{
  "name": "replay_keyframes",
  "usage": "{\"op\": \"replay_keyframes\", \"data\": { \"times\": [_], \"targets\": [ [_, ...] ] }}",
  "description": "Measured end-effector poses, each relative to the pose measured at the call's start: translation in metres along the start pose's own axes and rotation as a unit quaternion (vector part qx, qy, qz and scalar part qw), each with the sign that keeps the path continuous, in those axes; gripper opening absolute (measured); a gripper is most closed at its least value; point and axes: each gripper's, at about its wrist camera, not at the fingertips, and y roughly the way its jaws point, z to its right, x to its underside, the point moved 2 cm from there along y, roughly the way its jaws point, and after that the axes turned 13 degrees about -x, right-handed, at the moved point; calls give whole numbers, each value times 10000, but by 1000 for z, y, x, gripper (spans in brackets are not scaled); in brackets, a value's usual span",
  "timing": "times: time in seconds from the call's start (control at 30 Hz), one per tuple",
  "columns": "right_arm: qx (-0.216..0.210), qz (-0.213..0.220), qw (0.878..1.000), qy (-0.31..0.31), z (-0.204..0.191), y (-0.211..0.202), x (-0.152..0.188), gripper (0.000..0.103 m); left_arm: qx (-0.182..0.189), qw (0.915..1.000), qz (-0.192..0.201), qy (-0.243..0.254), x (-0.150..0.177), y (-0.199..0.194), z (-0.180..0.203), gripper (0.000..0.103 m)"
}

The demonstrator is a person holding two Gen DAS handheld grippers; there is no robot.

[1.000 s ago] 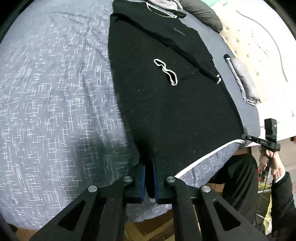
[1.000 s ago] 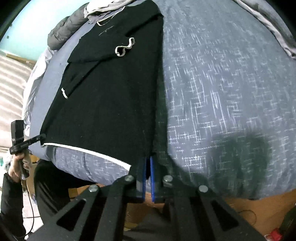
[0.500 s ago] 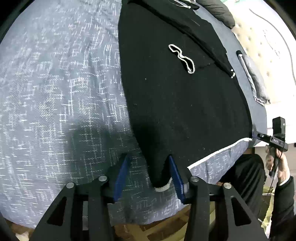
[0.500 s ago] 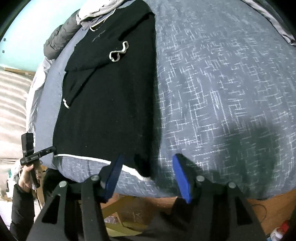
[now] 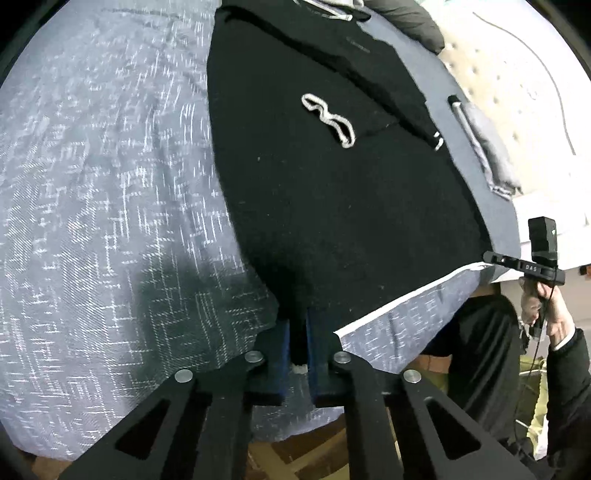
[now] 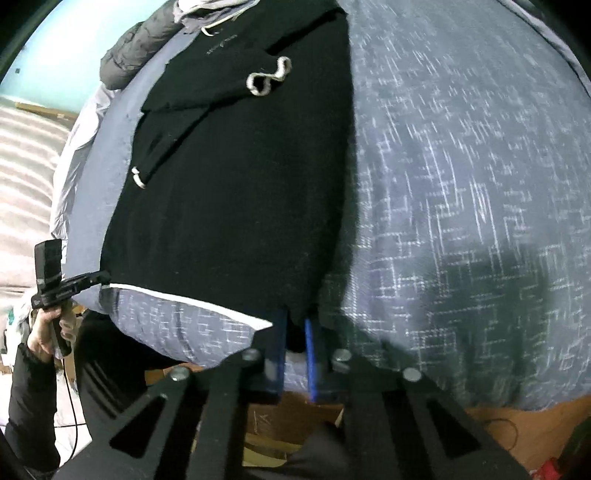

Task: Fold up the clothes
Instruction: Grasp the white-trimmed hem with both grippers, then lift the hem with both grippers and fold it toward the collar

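A black sweater (image 5: 332,203) (image 6: 229,203) lies flat on the grey-blue patterned bed cover (image 5: 92,184) (image 6: 461,184). Both sleeves are folded across it, showing white cuffs (image 5: 328,120) (image 6: 267,77). Its white-edged hem (image 5: 406,295) (image 6: 184,295) runs along the near bed edge. My left gripper (image 5: 298,321) is closing, its blue pads pinching the hem's left corner. At the opposite corner my right gripper (image 6: 295,325) is closing too, with black fabric squeezed between its pads.
A folded grey garment (image 5: 487,147) lies beside the sweater, and a dark puffy jacket (image 5: 406,18) (image 6: 136,48) sits at the bed's far end. A person's hand (image 5: 543,306) (image 6: 48,328) holds each opposite gripper. Wooden floor (image 6: 517,424) shows below the bed edge.
Both grippers, shut a second ago, opened around the hem corners half a second ago and have closed on them again. The sweater has not shifted.
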Motion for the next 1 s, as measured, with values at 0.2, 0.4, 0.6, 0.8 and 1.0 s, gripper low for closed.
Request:
{"op": "replay_keyframes", "data": {
  "times": [0.2, 0.4, 0.6, 0.8, 1.0],
  "targets": [
    [-34, 93, 9998, -186, -12, -18, -8, 5, 105, 9996, 248, 43, -6, -29, 3, 7],
    [-97, 175, 9993, -302, -26, -37, -24, 5, 176, 9985, 507, 76, -31, -58, 6, 7],
    [-127, 301, 9986, -416, -44, -57, -60, 5, 160, 9970, 754, 72, -73, -84, 13, 7],
    [-133, 454, 9976, -510, -57, -71, -119, 5, 216, 9954, 933, -42, -130, -99, 3, 7],
    [-86, 565, 9970, -522, -56, -75, -188, 5, 230, 9945, 993, -234, -196, -95, -11, 7]
  ]
}}
